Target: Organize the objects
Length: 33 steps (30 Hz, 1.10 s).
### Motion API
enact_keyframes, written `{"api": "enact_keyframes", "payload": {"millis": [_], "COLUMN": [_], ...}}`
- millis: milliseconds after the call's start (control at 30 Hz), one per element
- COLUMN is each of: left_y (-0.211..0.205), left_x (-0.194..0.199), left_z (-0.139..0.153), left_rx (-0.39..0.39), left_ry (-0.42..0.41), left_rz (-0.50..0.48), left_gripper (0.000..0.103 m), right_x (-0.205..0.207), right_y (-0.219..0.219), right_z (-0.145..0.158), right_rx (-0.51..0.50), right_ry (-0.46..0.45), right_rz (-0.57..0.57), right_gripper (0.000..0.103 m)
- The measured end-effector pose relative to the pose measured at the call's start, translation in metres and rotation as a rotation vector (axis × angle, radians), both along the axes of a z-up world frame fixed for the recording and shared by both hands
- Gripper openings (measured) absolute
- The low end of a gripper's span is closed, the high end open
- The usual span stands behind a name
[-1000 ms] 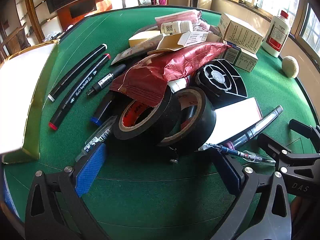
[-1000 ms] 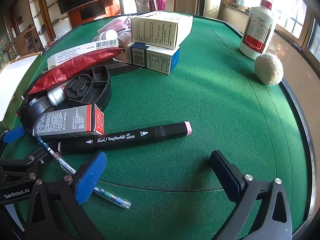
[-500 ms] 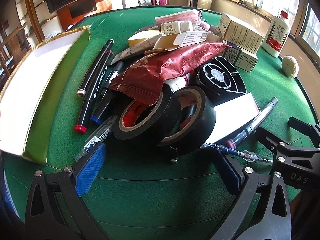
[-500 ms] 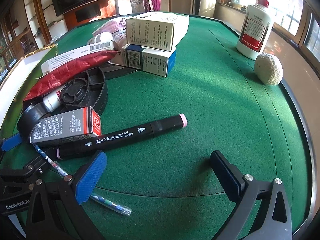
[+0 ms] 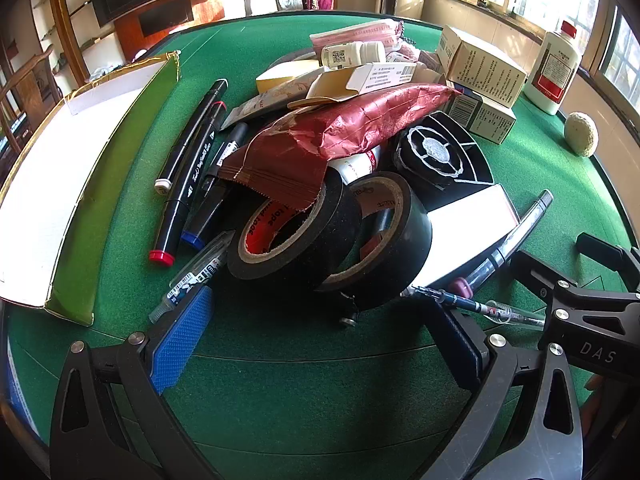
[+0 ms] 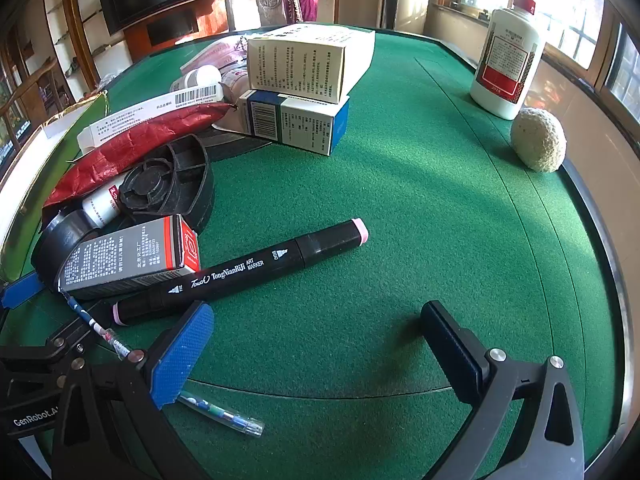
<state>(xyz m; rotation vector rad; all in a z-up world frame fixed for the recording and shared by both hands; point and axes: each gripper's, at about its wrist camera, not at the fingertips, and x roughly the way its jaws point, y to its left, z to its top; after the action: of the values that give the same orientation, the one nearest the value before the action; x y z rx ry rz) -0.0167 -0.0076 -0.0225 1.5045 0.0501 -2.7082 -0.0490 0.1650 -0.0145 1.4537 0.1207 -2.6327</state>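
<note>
Left wrist view: the green felt table (image 5: 304, 392) is bare in the near strip just ahead of the left gripper (image 5: 320, 340), whose jaws stand wide apart and hold nothing. Beyond them a dense pile fills the middle: two black tape rolls (image 5: 328, 240) lean together, a crumpled red foil bag (image 5: 352, 128) draped over them. At the left edge lies a shallow open box (image 5: 72, 184) with green walls; markers (image 5: 188, 176) lie between it and the pile. Free felt remains far left and far right.

Right wrist view: the right gripper (image 6: 316, 344) is spread open and empty over clear felt, which stretches right to the table's raised rim (image 6: 608, 264). A black art marker (image 6: 244, 272) lies just beyond its left finger, a clear pen (image 6: 216, 412) passing under that finger. A white bottle (image 6: 508, 60) and a pale ball (image 6: 540, 140) sit far right.
</note>
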Motion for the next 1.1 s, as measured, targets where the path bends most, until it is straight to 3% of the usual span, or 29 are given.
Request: {"api": "enact_keyframes", "payload": {"millis": [167,267,367,433,533,633,700,800,1000,1033,1067,1100], "left_y": [0.000,0.000,0.001,0.001,0.000,-0.001,-0.006,-0.020,-0.035,-0.035,-0.033,-0.031], "left_x": [0.000,0.000,-0.002,-0.001,-0.001,0.002,0.009,0.023,0.043,0.045,0.044,0.045], "left_z": [0.000,0.000,0.000,0.000,0.000,0.001,0.006,0.015,0.020,0.022,0.024,0.027], "left_rx": [0.000,-0.001,-0.001,-0.001,-0.001,0.015,0.054,0.087,0.150,0.160,0.165,0.170], "left_ry": [0.000,-0.001,-0.001,-0.001,-0.004,-0.007,0.001,0.037,0.060,0.061,0.061,0.068], "left_rz": [0.000,0.000,0.000,0.000,-0.037,-0.113,-0.149,-0.154,-0.126,-0.127,-0.133,-0.142], "left_gripper": [0.103,0.103,0.103,0.103,0.103,0.102,0.102,0.102,0.102,0.102,0.102,0.098], "right_x": [0.000,0.003,0.011,0.022,0.024,-0.002,-0.036,-0.078,-0.130,-0.135,-0.135,-0.134], "right_y": [0.000,0.004,0.030,0.053,0.097,0.134,0.164,0.190,0.189,0.185,0.184,0.185], "right_z": [0.000,0.002,0.017,0.042,0.077,0.090,0.087,0.074,0.046,0.039,0.034,0.028], "right_rx": [-0.001,-0.010,-0.089,-0.043,0.062,0.159,0.171,0.031,0.088,0.117,0.136,0.112], "right_ry": [-0.001,-0.020,-0.020,0.092,0.286,0.353,0.329,0.226,0.155,0.148,0.154,0.153], "right_rz": [0.002,0.071,0.117,0.112,-0.001,-0.092,-0.146,-0.106,-0.128,-0.133,-0.146,-0.139], "right_gripper": [0.103,0.103,0.103,0.103,0.103,0.103,0.103,0.103,0.102,0.101,0.086,0.064]}}
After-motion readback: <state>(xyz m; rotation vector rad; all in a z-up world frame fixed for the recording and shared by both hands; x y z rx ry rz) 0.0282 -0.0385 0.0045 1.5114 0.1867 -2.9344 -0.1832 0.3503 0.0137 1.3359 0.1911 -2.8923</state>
